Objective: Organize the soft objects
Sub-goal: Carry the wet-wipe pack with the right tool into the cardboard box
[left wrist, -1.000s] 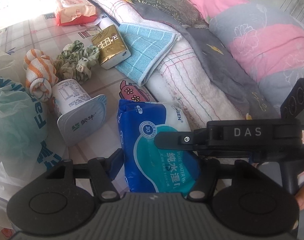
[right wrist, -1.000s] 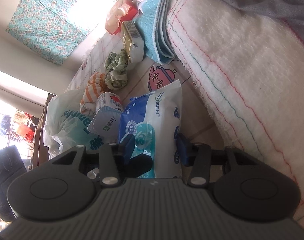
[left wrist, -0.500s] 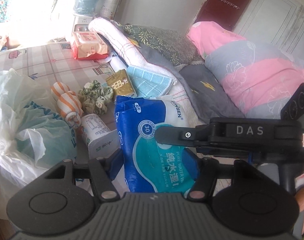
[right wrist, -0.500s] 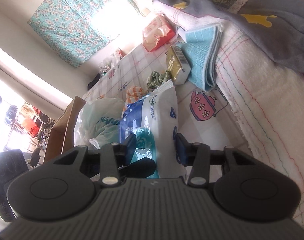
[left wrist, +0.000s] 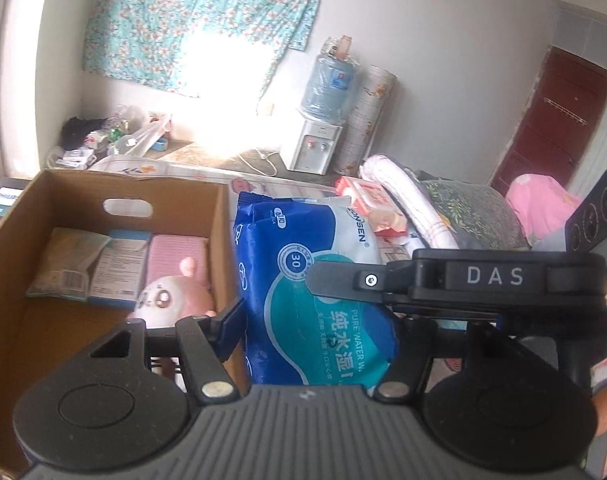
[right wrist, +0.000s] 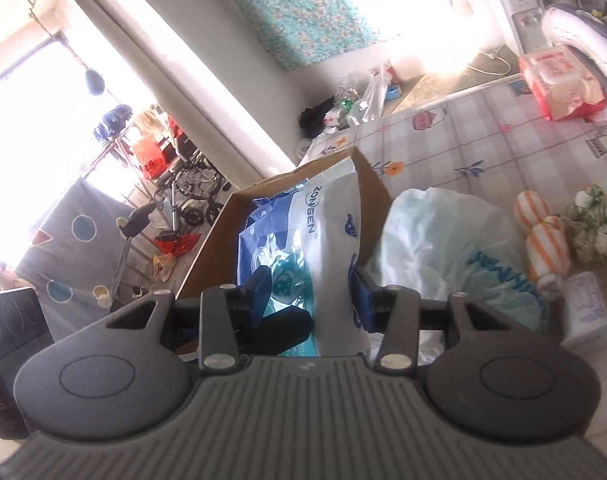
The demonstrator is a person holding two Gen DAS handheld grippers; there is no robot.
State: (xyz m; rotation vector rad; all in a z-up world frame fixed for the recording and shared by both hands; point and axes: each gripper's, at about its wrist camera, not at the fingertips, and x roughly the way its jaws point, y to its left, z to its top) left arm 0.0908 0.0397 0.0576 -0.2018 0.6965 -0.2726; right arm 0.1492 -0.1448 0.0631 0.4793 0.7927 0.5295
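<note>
A blue and white wet wipes pack [left wrist: 315, 300] hangs in the air, held from two sides. My left gripper [left wrist: 319, 332] is shut on its lower end. My right gripper [right wrist: 311, 300] is shut across it, and in the left wrist view that gripper's black arm [left wrist: 463, 280] reaches in from the right. The pack [right wrist: 327, 240] sits just at the right wall of an open cardboard box [left wrist: 63, 200]. Inside the box lie a pink plush toy [left wrist: 171, 296], a pink pack [left wrist: 175, 248] and flat packets [left wrist: 91, 268].
On the checked bed sheet lie a red wipes pack [right wrist: 559, 80], a white plastic bag [right wrist: 443, 248], orange striped socks [right wrist: 543, 236], a green scrunchie [right wrist: 595, 224] and a yogurt cup [right wrist: 587, 308]. Rolled bedding [left wrist: 463, 208] lies to the right. A water dispenser [left wrist: 319, 136] stands by the wall.
Both grippers have lifted the wipes pack off the bed and swung it left, up to the cardboard box. The box and its contents have come into view.
</note>
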